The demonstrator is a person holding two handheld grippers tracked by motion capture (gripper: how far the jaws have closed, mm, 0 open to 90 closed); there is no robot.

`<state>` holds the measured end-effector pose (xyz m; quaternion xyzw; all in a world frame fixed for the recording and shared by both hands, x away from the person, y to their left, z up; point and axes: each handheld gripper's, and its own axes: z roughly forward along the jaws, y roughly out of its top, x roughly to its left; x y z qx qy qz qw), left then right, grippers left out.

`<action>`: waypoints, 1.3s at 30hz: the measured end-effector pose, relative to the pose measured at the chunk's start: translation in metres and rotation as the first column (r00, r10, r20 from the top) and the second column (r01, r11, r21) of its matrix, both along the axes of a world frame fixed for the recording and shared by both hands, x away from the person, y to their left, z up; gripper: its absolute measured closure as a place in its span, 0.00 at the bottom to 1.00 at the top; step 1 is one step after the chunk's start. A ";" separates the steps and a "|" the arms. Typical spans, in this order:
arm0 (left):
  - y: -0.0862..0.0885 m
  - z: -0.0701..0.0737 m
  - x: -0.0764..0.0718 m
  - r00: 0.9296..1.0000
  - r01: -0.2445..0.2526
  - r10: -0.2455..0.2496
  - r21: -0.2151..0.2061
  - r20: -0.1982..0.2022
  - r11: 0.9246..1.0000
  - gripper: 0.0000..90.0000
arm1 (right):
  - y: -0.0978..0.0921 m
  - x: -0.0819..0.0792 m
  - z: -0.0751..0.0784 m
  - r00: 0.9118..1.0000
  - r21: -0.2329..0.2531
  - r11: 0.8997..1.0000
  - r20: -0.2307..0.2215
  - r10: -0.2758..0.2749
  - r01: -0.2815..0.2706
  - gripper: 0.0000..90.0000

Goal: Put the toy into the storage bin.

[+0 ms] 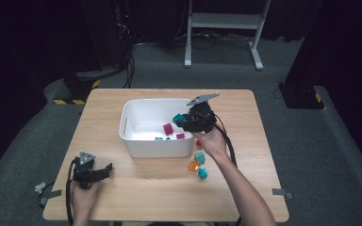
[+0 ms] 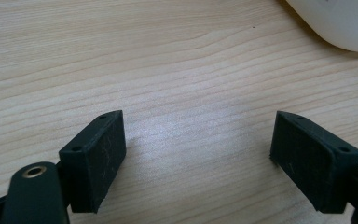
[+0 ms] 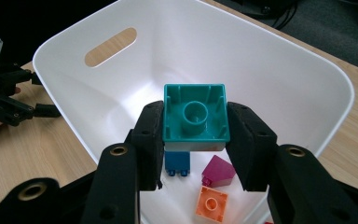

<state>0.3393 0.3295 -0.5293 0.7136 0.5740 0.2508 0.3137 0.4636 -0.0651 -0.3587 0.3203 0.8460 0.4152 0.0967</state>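
Light wood worktop, frame centre. White tub on it, centre. Teal block, orange block, second teal block just right of tub, lower right.

The light wooden table has a smooth, faintly sheeny top with fine straight grain. On it stands a white rectangular plastic tub, glossy and smooth inside. The teal square plastic brick clamped in the right gripper is hard and slightly shiny; an orange plastic brick in the tub looks alike. The left gripper has matt black, finely scuffed pads. The far floor is grey matt carpet.
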 end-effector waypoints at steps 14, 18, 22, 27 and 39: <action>0.000 0.000 0.000 1.000 0.000 0.000 -0.001 0.000 1.000 0.20 | -0.015 -0.004 -0.002 0.999 0.035 0.999 0.022 -0.036 0.035 0.53; 0.000 0.000 0.000 1.000 -0.001 0.001 -0.003 0.001 1.000 0.20 | -0.031 -0.008 0.001 0.997 0.054 0.997 0.027 -0.065 0.064 0.52; 0.000 0.000 0.000 1.000 -0.001 0.001 -0.002 0.001 1.000 0.20 | -0.049 -0.012 -0.001 0.994 0.067 0.993 0.040 -0.099 0.096 0.51; 0.000 0.000 0.000 1.000 -0.001 0.001 -0.002 0.001 1.000 0.20 | -0.072 -0.018 -0.009 0.987 0.093 0.984 0.046 -0.155 0.150 0.50; 0.000 0.000 0.000 1.000 0.000 0.000 0.001 0.000 1.000 0.20 | -0.102 -0.022 -0.036 0.971 0.101 0.967 0.016 -0.237 0.234 0.47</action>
